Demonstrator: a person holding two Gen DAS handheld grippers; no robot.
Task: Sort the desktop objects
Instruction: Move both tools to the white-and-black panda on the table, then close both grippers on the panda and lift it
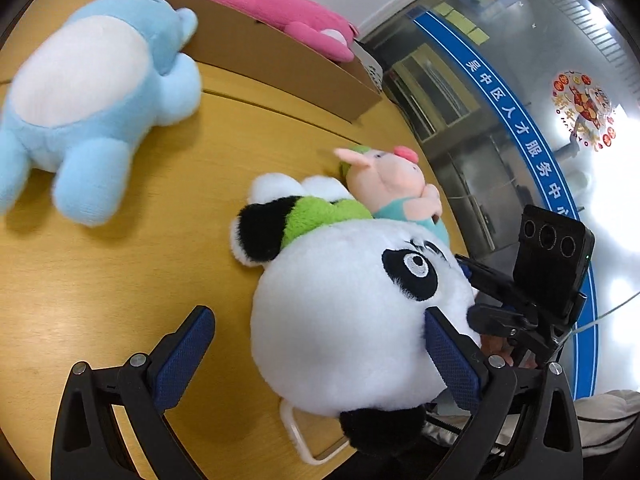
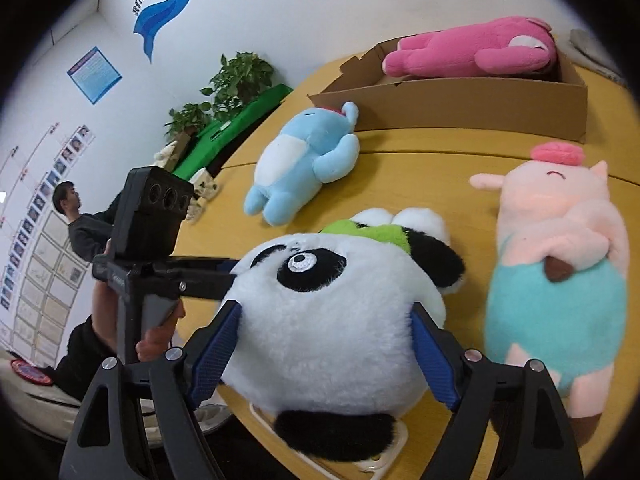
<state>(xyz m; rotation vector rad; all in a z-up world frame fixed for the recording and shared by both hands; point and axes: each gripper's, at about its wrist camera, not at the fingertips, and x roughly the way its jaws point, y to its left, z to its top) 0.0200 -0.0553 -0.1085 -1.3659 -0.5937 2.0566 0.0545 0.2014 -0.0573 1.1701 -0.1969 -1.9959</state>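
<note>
Bright, even indoor light — window glare at right, fisheye-warped edges.

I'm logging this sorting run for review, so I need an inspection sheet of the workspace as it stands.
Surface: yellow wooden table, seam lines across it.
Job's things: panda plush at the near edge; blue plush on its back beside the cardboard box; pink plush lying in the box; pig plush beside the panda.
Clutter: white frame-like object under the panda, unidentifiable.
Grippers: right gripper pads against both sides of the panda's head; left gripper open, one pad touching the panda, the other apart.
Cables: nothing seen.
Surroundings: potted plants, wall posters, a person standing, glass partition.
</note>
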